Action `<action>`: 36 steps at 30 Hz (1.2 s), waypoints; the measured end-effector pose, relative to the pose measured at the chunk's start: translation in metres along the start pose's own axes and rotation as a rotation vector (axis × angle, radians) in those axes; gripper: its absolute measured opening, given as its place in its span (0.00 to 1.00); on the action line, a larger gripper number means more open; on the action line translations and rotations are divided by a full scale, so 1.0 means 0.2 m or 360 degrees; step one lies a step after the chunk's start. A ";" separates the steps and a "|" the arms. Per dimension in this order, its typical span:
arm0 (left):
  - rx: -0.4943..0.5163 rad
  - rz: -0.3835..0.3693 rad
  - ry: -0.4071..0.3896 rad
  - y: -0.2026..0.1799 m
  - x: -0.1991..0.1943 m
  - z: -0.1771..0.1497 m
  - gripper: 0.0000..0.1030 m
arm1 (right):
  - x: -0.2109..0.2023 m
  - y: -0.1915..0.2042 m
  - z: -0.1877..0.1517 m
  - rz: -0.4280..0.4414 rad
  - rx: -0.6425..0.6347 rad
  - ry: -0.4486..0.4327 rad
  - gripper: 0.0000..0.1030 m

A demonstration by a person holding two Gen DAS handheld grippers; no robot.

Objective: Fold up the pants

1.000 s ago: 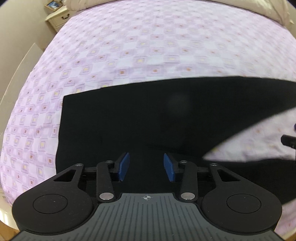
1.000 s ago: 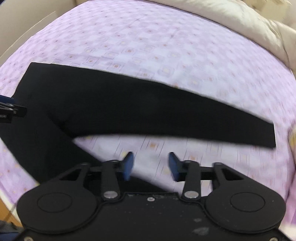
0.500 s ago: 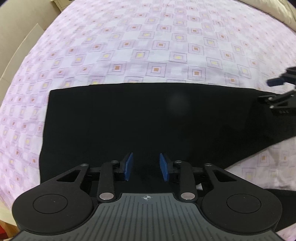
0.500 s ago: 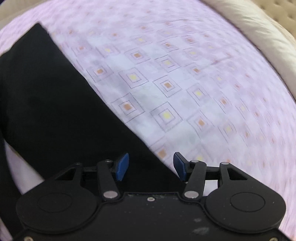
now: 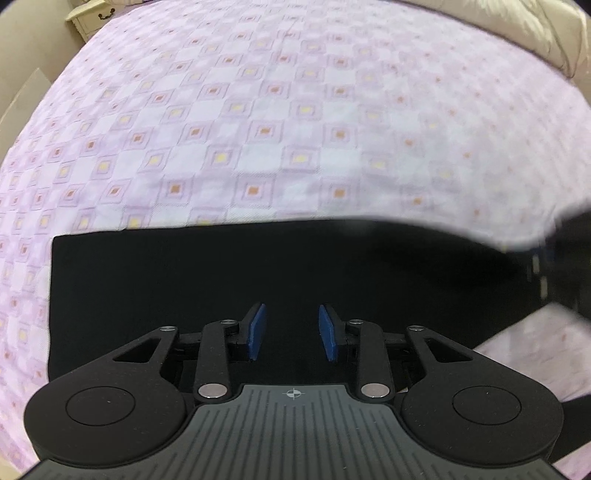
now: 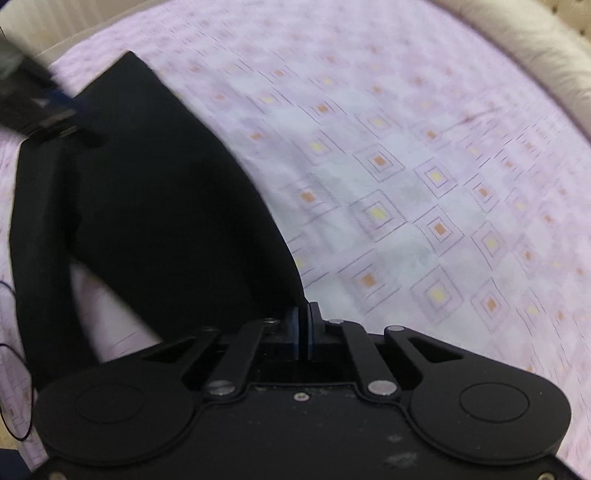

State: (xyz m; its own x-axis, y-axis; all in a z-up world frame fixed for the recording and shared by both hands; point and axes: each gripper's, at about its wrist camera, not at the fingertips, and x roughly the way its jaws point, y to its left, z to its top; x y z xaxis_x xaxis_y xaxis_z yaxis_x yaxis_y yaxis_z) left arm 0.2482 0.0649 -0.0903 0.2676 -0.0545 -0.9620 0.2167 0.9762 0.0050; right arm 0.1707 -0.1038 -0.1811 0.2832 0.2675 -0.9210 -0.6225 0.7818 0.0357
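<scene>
Black pants (image 5: 258, 266) lie flat on a purple patterned bed sheet (image 5: 258, 129). My left gripper (image 5: 291, 321) hovers over their near part, pointing steeply down. Its blue pads (image 5: 256, 328) stand apart with only dark cloth showing below them. In the right wrist view the pants (image 6: 166, 221) run up to the left, and their edge leads straight into my right gripper (image 6: 303, 314). Its jaws are closing, and the pads meet on that edge. The left gripper (image 6: 40, 107) shows blurred at the upper left, and the right gripper (image 5: 565, 266) is a dark blur in the left wrist view.
The sheet (image 6: 424, 184) spreads wide beyond the pants. A beige duvet (image 6: 535, 48) bounds it at the far right. A cream nightstand (image 5: 92, 18) stands past the bed's far left corner. A thin black cable (image 6: 14, 369) hangs at the left edge.
My right gripper swung over to the pants' edge and its open pads came together on it. The left gripper drifted along the pants, its pads a little narrower than a second ago.
</scene>
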 end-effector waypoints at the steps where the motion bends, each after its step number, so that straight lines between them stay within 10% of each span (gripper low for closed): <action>1: -0.0019 -0.0031 -0.0008 0.00 -0.01 0.02 0.30 | -0.05 0.05 -0.06 -0.0025 -0.0003 -0.0018 0.06; 12: -0.0173 -0.0215 0.0105 -0.04 0.05 0.13 0.30 | -0.13 0.53 -0.37 -0.0081 0.0221 -0.0049 0.05; 30: -0.0233 -0.0108 0.0436 -0.01 0.29 -0.10 0.30 | -0.10 0.58 -0.43 -0.0109 0.0420 -0.0043 0.06; 33: -0.0298 -0.0234 0.0363 0.01 0.32 -0.15 0.00 | -0.10 0.57 -0.43 -0.0111 0.0492 -0.0052 0.09; 36: -0.0321 -0.0244 0.0242 0.02 0.30 -0.20 0.00 | -0.16 0.52 -0.46 -0.0132 0.0685 -0.0092 0.25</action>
State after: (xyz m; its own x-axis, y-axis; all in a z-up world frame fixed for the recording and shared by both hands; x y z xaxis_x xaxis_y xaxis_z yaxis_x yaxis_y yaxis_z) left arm 0.2278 0.0733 -0.1582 0.0989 -0.1875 -0.9773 0.0485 0.9818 -0.1834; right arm 0.0297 -0.0835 -0.1847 0.3677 0.2154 -0.9047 -0.2387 0.9621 0.1320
